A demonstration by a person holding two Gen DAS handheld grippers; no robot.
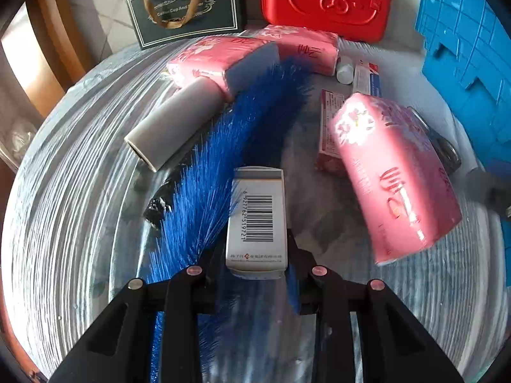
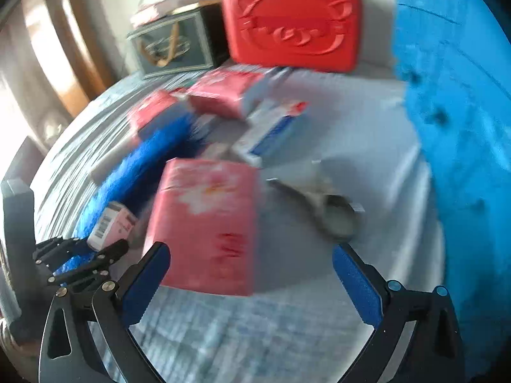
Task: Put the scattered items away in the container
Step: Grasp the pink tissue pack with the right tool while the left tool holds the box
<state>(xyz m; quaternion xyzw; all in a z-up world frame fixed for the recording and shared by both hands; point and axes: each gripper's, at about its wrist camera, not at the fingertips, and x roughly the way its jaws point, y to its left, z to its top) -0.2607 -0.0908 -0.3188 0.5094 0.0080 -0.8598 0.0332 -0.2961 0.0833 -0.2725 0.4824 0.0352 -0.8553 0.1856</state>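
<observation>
My left gripper (image 1: 255, 271) is shut on a small white box with a barcode (image 1: 257, 220), held above the round table; it also shows in the right wrist view (image 2: 108, 225). A blue bristle brush (image 1: 242, 140) lies under it. A pink tissue pack (image 1: 392, 175) lies just right of it, also in the right wrist view (image 2: 207, 223). My right gripper (image 2: 250, 274) is open, its left finger against that pack's near corner. The blue crate (image 1: 466, 51) stands at the right edge (image 2: 463, 111). The right wrist view is blurred.
Two more pink tissue packs (image 1: 223, 60), a grey roll (image 1: 172, 124), a pink box (image 1: 327, 127), a small bottle (image 1: 345, 68) and a white-blue box (image 2: 271, 131) lie on the table. A red case (image 1: 325, 0) and a dark gift bag (image 1: 185, 9) stand behind. Scissors (image 2: 325, 207) lie right.
</observation>
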